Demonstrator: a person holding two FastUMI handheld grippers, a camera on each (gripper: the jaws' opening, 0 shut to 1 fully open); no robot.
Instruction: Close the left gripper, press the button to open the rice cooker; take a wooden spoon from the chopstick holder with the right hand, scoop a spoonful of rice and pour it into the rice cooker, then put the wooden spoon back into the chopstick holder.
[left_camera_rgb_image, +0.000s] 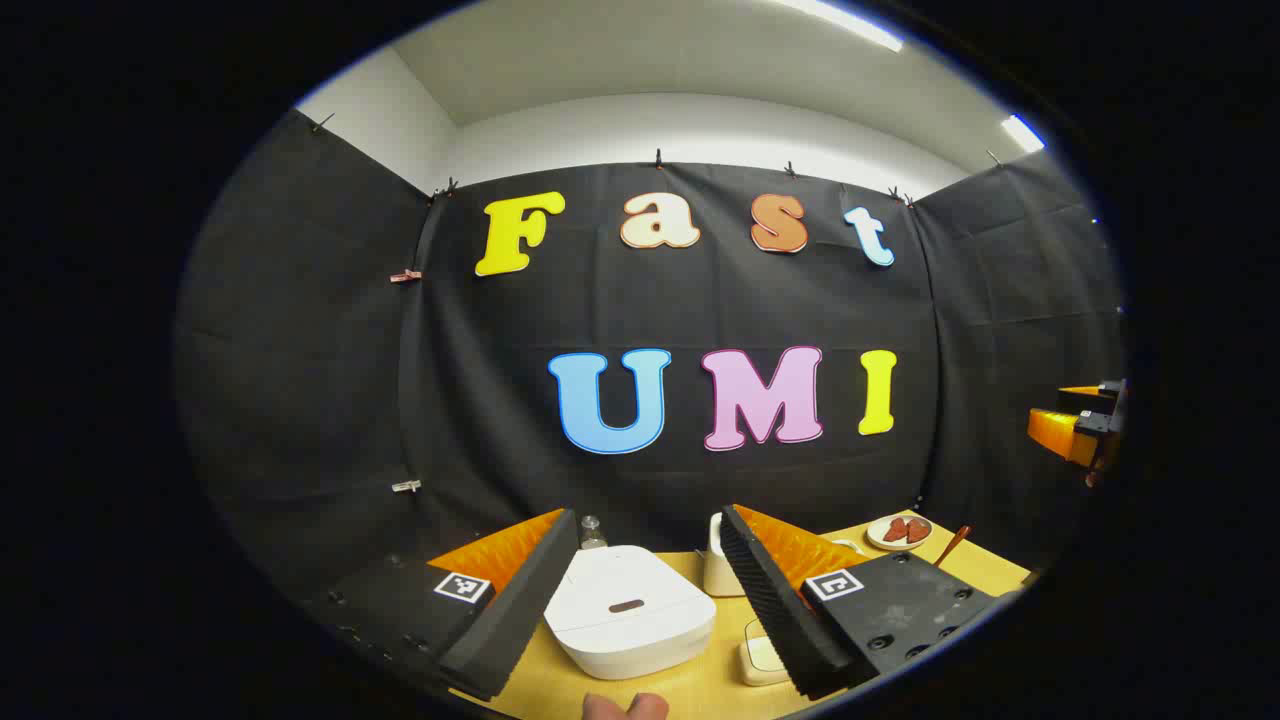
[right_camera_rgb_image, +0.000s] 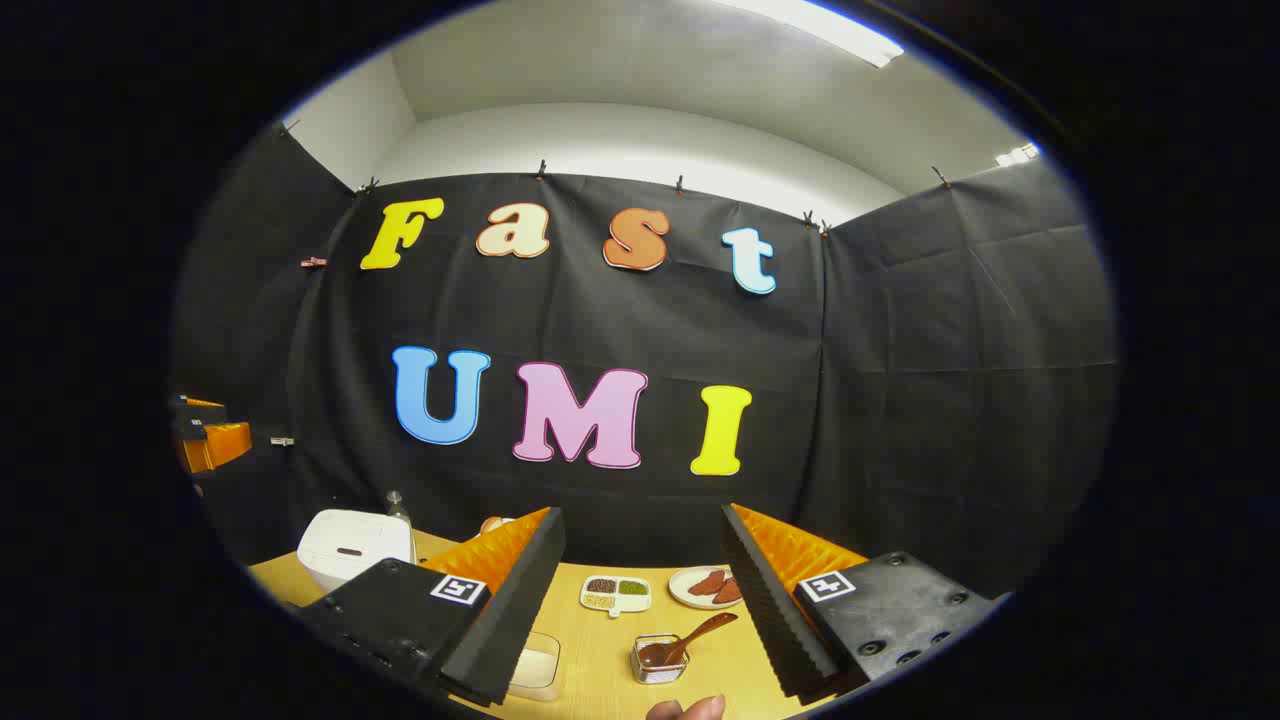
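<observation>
In the left gripper view the white rice cooker (left_camera_rgb_image: 628, 610) sits on the wooden table with its lid down, low between the fingers of my left gripper (left_camera_rgb_image: 648, 518), which is open and holds nothing. The cooker (right_camera_rgb_image: 350, 548) also stands far left in the right gripper view. There my right gripper (right_camera_rgb_image: 642, 514) is open and empty above the table. A wooden spoon (right_camera_rgb_image: 700, 632) leans in a small glass box (right_camera_rgb_image: 655, 660) just below its fingers. The spoon's handle (left_camera_rgb_image: 950, 545) pokes up at the right in the left gripper view.
A white jar (left_camera_rgb_image: 722, 560) stands behind the cooker, and a small cream box (left_camera_rgb_image: 762, 660) lies beside it. A divided dish of grains (right_camera_rgb_image: 615, 594), a plate of red pieces (right_camera_rgb_image: 705, 586) and a clear tub (right_camera_rgb_image: 535, 668) lie on the table. Black cloth walls close the booth.
</observation>
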